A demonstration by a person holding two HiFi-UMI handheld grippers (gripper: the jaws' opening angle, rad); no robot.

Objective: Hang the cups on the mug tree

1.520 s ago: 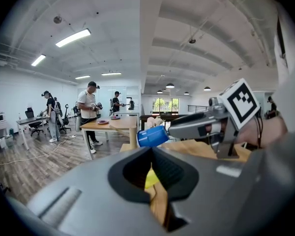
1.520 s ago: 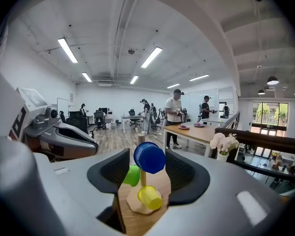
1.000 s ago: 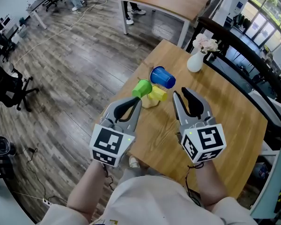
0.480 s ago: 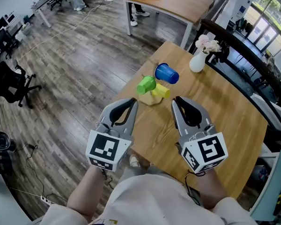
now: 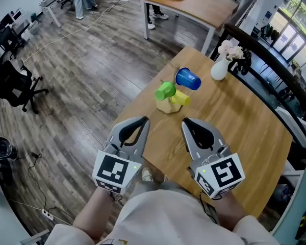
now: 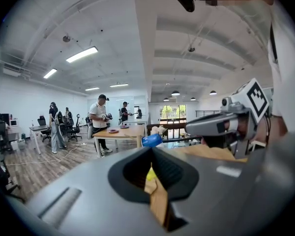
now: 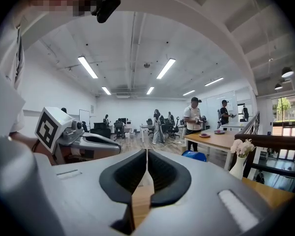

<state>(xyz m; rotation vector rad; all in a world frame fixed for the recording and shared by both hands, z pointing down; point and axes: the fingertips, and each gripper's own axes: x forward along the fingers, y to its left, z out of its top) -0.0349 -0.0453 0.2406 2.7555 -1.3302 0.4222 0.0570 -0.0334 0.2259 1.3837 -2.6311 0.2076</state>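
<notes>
A small wooden mug tree [image 5: 168, 106] stands near the far left edge of the wooden table [image 5: 245, 131]. It carries a green cup [image 5: 165, 91], a yellow cup [image 5: 180, 98] and a blue cup [image 5: 188, 79]. Both grippers hover over the table's near edge, well short of the tree, side by side and pointing at it. My left gripper [image 5: 144, 120] is shut and empty; past its tips show the blue cup [image 6: 152, 140] and the yellow cup [image 6: 150, 173]. My right gripper [image 5: 185, 122] has just been closing and is shut with nothing between its jaws [image 7: 146, 151].
A white vase [image 5: 219, 68] of pale flowers stands at the table's far edge beside a dark railing [image 5: 275, 60]. A second wooden table [image 5: 194, 6] with dishes stands beyond, with people near it. Office chairs [image 5: 15, 86] and cables are on the wood floor at left.
Both grippers have drawn back from the mug tree toward me, side by side. The right gripper's jaws have narrowed. The cups stay on the tree.
</notes>
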